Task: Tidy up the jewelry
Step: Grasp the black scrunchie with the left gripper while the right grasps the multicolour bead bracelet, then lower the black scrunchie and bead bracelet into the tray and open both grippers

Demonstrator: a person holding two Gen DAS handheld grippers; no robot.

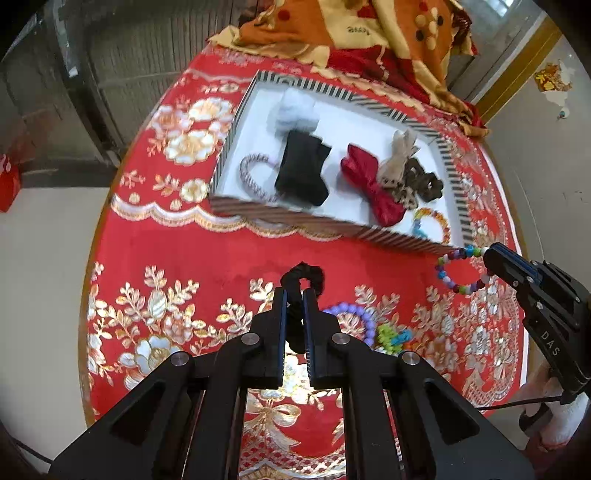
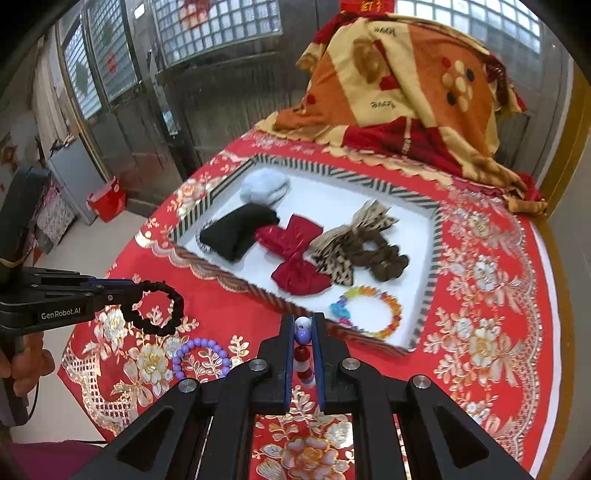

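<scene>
A purple bead bracelet [image 2: 201, 356] lay on the red embroidered cloth [image 2: 480, 295] between both grippers. The striped tray [image 2: 430, 258] held bows and a bright bracelet [image 2: 369, 312]. The left gripper [image 1: 294, 295] clenched a black scrunchie [image 2: 159, 308]; the right gripper [image 2: 303, 325] grasped a multicolour bead bracelet [image 1: 460, 267] just beside the tray's near rim.

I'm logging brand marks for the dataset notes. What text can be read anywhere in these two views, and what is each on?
"GenRobot.AI": side of the left gripper, seen from the right wrist.
"DAS": body of the right gripper, seen from the left wrist; it may continue out of view.
"love": upside down on the orange blanket.
Red banner at top: characters too cropped to read.
</scene>
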